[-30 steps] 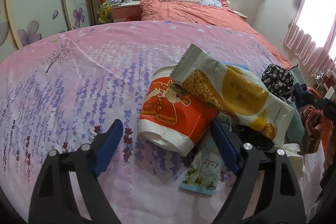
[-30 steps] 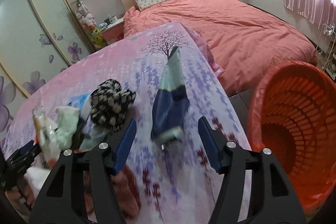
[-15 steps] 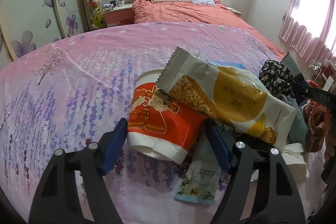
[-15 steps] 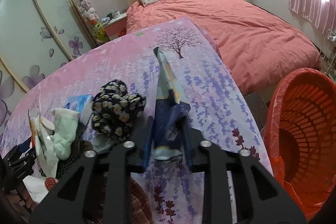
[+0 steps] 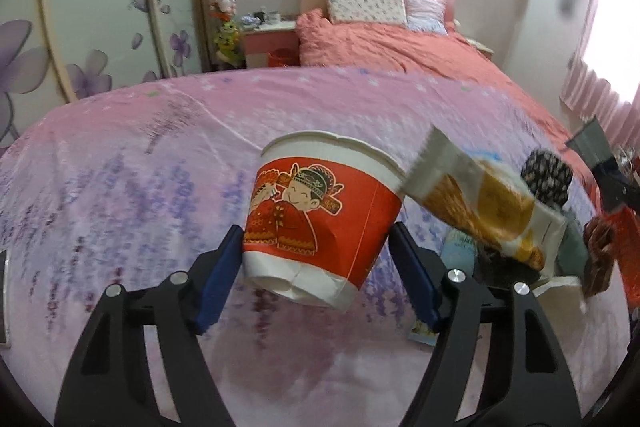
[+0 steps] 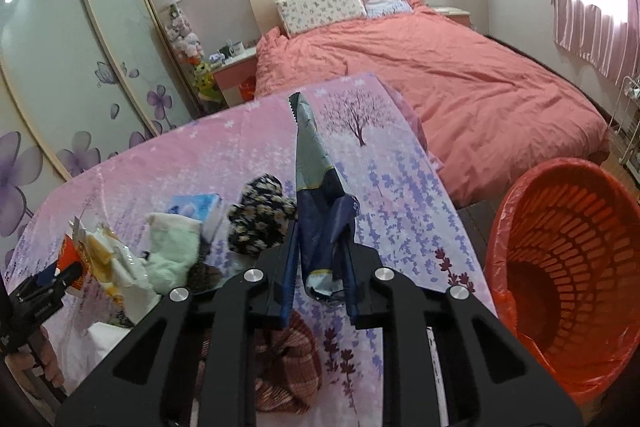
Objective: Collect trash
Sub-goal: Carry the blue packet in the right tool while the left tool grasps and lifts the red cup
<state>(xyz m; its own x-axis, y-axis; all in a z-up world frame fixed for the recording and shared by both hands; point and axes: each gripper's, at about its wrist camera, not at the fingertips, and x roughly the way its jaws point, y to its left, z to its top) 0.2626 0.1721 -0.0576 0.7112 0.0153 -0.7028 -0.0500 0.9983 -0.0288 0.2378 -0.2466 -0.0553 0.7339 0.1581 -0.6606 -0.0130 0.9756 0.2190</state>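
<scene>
Left gripper (image 5: pixel 316 259) jaws clamped (wide) — right gripper (image 6: pixel 320 267) jaws pinched narrow.

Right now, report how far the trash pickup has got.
Done: nothing visible yet in the red basket. In hand: the left tongs are closed on the red paper cup, and the right tongs clamp the blue wrapper. Left: both must go into the basket, and then the yellow snack wrapper and the small packet on the tablecloth.

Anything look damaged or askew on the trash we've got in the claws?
The red paper cup in the left claw sits tilted, its white base rim dented and creased. The blue wrapper in the right claw is crumpled.
</scene>
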